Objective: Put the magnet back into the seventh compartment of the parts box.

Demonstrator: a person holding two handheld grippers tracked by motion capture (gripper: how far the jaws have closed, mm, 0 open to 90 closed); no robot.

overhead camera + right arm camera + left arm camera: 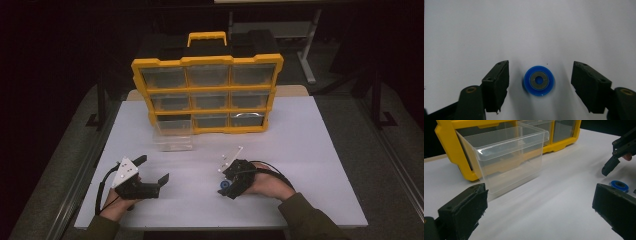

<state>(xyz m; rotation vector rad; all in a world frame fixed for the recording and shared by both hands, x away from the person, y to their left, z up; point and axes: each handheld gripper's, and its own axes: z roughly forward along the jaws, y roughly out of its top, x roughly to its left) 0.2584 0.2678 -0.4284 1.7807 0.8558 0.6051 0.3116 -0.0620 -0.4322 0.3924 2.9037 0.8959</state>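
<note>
A small blue wheel with a grey hub lies flat on the white table. My right gripper points down over it, a jaw on each side, with a gap between each pad and the wheel. In the high view the blue wheel lies under the right gripper near the table's front middle. My left gripper rests at the front left, open wide with nothing between its jaws. In the left gripper view the left gripper faces a clear plastic drawer, and the blue wheel lies at the far right.
A yellow organizer with several clear drawers stands upright at the back of the table. The pulled-out clear drawer sits on the table just in front of the organizer's lower-left slot. Dark floor surrounds the table.
</note>
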